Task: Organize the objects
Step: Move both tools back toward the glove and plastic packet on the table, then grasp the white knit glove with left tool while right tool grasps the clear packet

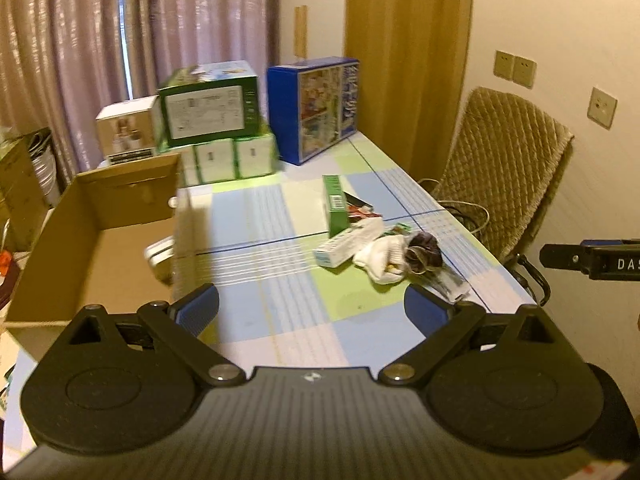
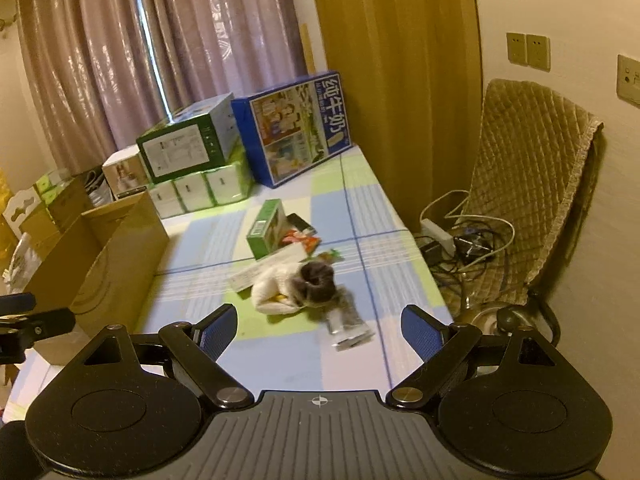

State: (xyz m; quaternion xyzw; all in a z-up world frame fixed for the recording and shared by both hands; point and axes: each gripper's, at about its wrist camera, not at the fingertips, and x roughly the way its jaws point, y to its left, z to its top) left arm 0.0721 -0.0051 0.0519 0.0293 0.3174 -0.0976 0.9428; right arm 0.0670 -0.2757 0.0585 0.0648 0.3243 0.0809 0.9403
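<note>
Both tongs are spread wide and hold nothing: the left gripper (image 1: 312, 312) hangs over bare tablecloth at the bottom centre of its view, and the right gripper (image 2: 320, 332) sits low in its own view, short of the clutter. That clutter lies in a loose heap at centre right of the left view: a green box (image 1: 335, 205), a long white box (image 1: 346, 245), a white sock (image 1: 382, 258) and a dark hair tie (image 1: 425, 251) touching it, with flat packets at the heap's near edge and behind the green box. An open cardboard box (image 1: 100, 240) fills the left side of that view, its mouth up, likely the place the items are meant to go. The checked table (image 1: 260, 216) carries stacked cartons at the back, upper centre. With the jaws wide and pointed toward the heap, a first pick seems to be in preparation, and the sock looks the nearest easy target.
</note>
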